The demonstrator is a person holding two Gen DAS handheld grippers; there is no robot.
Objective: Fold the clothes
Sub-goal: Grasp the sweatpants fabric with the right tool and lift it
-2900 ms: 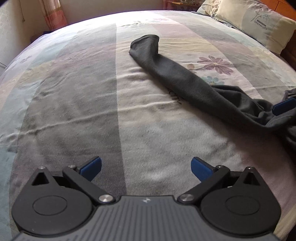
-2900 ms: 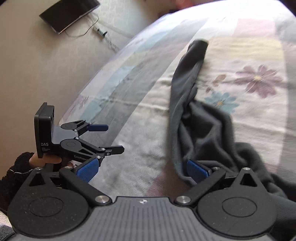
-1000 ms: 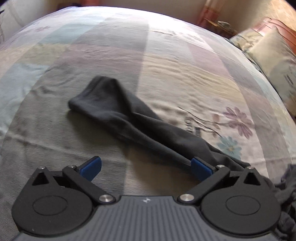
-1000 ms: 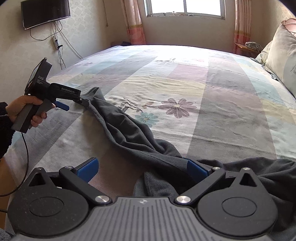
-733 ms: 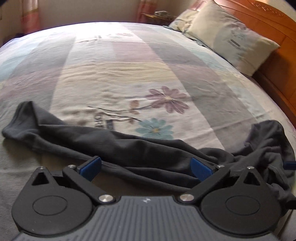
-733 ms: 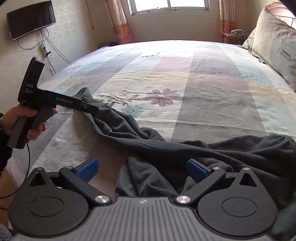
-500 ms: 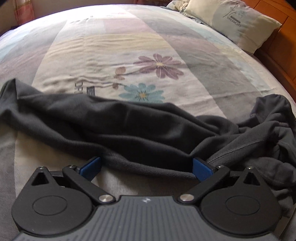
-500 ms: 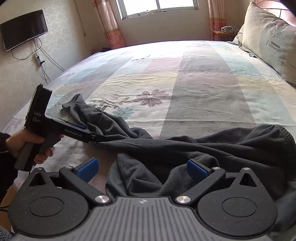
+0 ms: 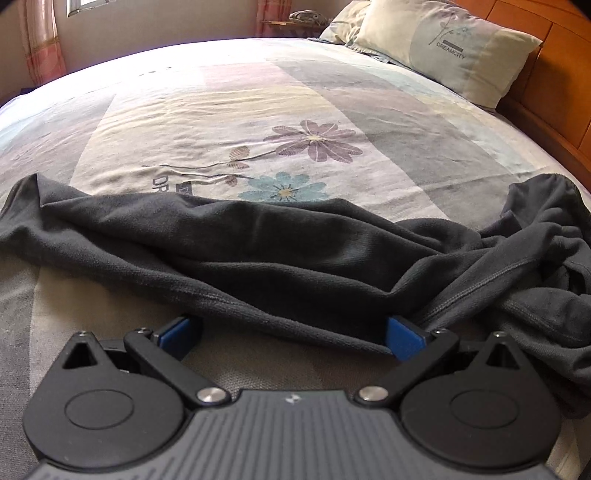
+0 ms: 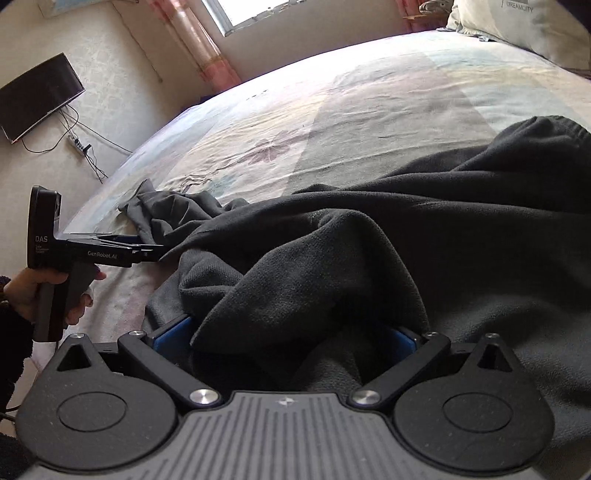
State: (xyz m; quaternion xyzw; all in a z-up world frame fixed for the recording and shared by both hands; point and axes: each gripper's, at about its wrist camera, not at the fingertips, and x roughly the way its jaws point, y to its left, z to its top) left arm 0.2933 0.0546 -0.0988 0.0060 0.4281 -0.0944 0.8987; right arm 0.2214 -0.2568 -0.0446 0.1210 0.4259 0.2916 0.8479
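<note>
Both tools, left tool point(image 9: 291, 334) and right tool point(image 10: 284, 338), stand apart around the dark garment point(image 9: 295, 251); better clamp one seam edge only.

A pastel striped floral bedsheet point(image 9: 229, 110) fills mid-frame; cream printed pillow point(image 9: 454, 51) upper right; black wall-mounted television point(image 10: 37, 96) upper left.

The dark grey fleece garment point(image 9: 280, 254) runs off the right edge of my left wrist view and off the right edge of my right wrist view point(image 10: 424, 236), so I cannot see its full shape. Its folds cover the blue pads of my right gripper point(image 10: 284, 332) almost entirely. The cream pillow with printed lettering point(image 10: 524, 22) is cut by the top edge. The black wall-mounted screen point(image 10: 37, 96) is clipped at the left edge.
</note>
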